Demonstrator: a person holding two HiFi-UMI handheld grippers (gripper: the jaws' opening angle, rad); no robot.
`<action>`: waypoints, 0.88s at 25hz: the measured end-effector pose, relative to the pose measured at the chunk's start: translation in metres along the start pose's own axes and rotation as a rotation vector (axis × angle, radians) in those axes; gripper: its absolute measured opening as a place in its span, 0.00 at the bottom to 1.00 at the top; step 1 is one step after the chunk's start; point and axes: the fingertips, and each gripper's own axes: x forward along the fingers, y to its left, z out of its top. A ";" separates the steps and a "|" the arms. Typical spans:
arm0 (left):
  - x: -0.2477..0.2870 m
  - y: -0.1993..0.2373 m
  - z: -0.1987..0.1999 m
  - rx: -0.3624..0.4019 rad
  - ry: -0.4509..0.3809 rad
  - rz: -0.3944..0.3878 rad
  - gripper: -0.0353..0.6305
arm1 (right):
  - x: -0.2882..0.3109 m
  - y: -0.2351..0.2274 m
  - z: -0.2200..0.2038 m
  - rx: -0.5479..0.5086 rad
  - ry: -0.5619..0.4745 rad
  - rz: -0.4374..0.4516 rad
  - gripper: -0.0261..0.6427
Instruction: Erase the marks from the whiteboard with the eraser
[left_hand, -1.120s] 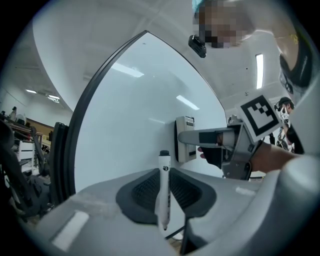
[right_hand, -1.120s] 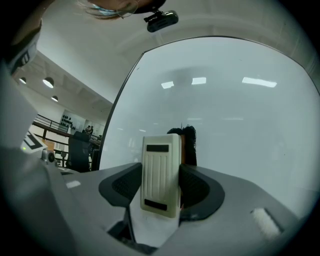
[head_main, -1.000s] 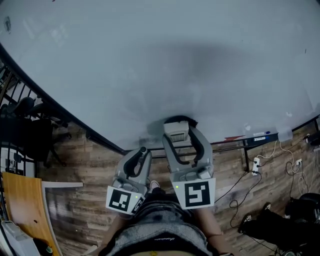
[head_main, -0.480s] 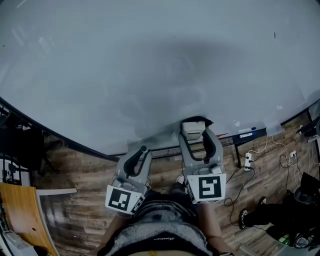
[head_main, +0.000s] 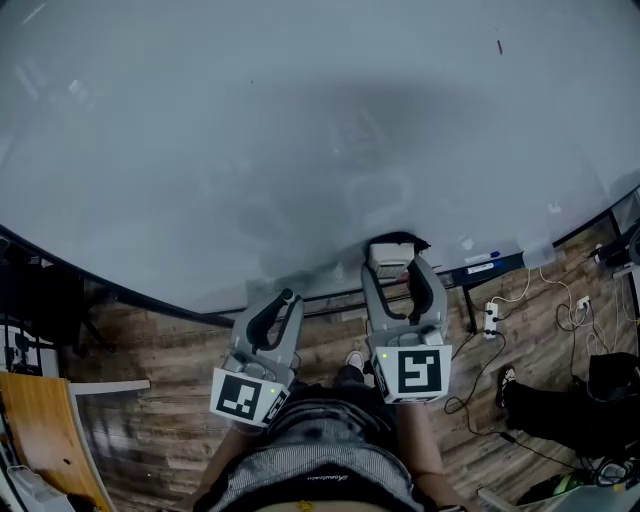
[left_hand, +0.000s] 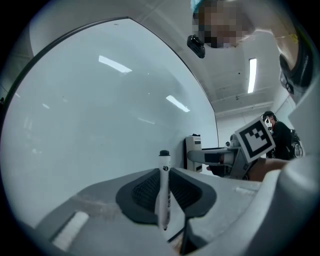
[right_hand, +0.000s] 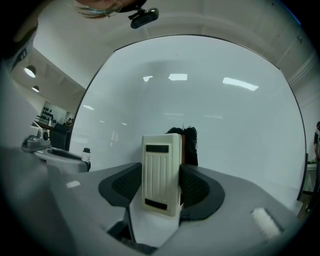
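The right tool (right_hand: 161, 191) is clamped on a cream ribbed plastic eraser (right_hand: 161, 172), whose black felt pad is mostly hidden behind its body and faces the large glossy whiteboard (head_main: 300, 130) straight ahead; whether it touches cannot be told. The left tool (left_hand: 165, 194), beside the right one, grips a slim white marker with a black cap (left_hand: 163, 185) upright between its jaws. The marker's black print is too small to read, and beyond the right tool only faint grey smears (head_main: 380, 190) show.
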 end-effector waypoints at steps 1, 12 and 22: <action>0.001 -0.002 0.001 0.005 -0.003 -0.002 0.16 | -0.001 0.001 0.000 0.000 -0.005 0.004 0.40; 0.011 -0.022 0.006 0.058 -0.003 -0.028 0.16 | -0.022 0.034 -0.023 0.011 -0.015 0.106 0.40; 0.013 -0.036 0.017 0.049 -0.021 -0.055 0.16 | -0.037 0.042 -0.019 0.106 -0.022 0.121 0.40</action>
